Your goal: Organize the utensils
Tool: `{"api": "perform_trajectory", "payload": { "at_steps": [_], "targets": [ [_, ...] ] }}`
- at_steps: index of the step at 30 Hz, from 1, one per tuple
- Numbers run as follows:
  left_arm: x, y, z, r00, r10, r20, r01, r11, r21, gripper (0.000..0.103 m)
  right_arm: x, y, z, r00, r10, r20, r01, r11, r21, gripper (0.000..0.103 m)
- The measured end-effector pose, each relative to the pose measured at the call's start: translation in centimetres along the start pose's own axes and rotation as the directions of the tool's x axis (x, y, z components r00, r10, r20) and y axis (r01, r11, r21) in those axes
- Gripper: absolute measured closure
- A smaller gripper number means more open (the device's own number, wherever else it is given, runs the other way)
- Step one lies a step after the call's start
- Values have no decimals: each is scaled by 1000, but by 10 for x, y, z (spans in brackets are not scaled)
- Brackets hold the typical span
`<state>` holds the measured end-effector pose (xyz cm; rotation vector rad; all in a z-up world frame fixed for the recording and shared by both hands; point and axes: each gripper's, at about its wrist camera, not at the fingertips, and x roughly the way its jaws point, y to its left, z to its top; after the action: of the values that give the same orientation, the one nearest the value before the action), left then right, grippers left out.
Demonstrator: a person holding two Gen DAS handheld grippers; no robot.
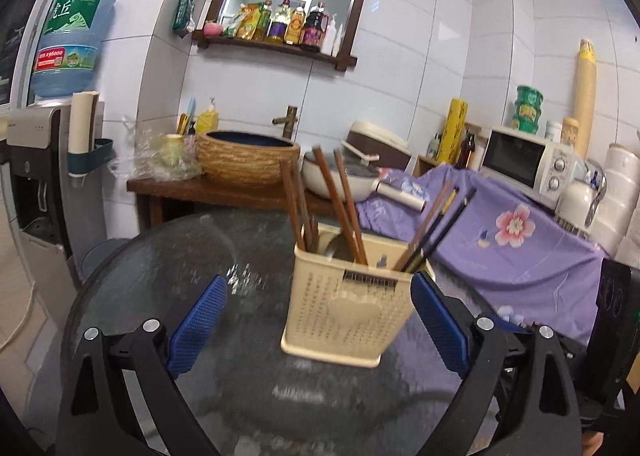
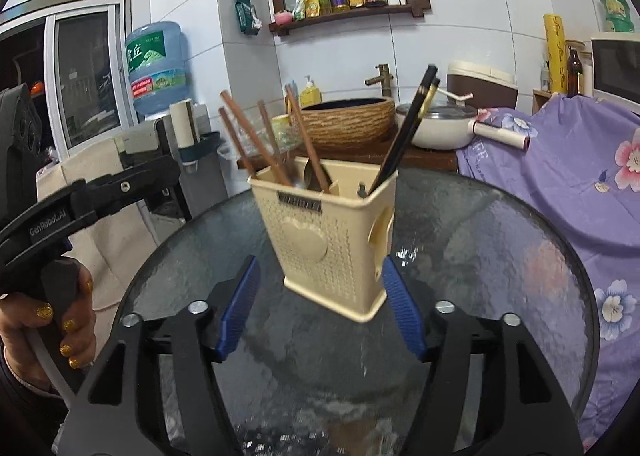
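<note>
A cream plastic utensil holder (image 1: 352, 308) stands upright on the round glass table (image 1: 160, 280); it also shows in the right wrist view (image 2: 332, 244). Brown chopsticks (image 1: 340, 204) and a metal spoon (image 1: 334, 246) stand in its left compartment, dark chopsticks (image 1: 436, 232) in its right one. In the right wrist view the brown chopsticks (image 2: 256, 140) lean left and the black chopsticks (image 2: 408, 128) lean right. My left gripper (image 1: 320, 296) is open and empty, just in front of the holder. My right gripper (image 2: 320, 280) is open and empty, its jaws either side of the holder's base.
A wooden counter (image 1: 172, 188) behind the table carries a woven basin (image 1: 248, 160) and a white pot (image 1: 340, 176). A purple floral cloth (image 1: 520, 240) covers the surface at right, with a microwave (image 1: 528, 160). A water dispenser (image 1: 48, 160) stands at left. The left gripper's handle and a hand (image 2: 60, 256) appear at left.
</note>
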<state>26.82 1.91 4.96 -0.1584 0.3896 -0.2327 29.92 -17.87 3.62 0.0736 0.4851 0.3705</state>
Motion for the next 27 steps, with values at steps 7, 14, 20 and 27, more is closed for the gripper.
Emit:
{"api": "perform_trajectory", "payload": {
  "at_steps": [7, 14, 20, 27],
  "targets": [
    [-27, 2, -51, 991, 73, -115, -69, 997, 39, 7, -34, 12, -48, 999, -23, -34, 23, 1000, -6, 21],
    [-62, 10, -88, 981, 142, -130, -140, 990, 24, 7, -81, 35, -85, 997, -47, 60, 52, 995, -81, 10],
    [-104, 8, -105, 983, 180, -29, -180, 984, 7, 7, -133, 58, -106, 977, -64, 201, 88, 990, -112, 6],
    [-142, -17, -118, 984, 163, 71, -167, 984, 66, 7, -163, 68, -123, 975, -58, 212, 79, 992, -94, 6]
  ]
}}
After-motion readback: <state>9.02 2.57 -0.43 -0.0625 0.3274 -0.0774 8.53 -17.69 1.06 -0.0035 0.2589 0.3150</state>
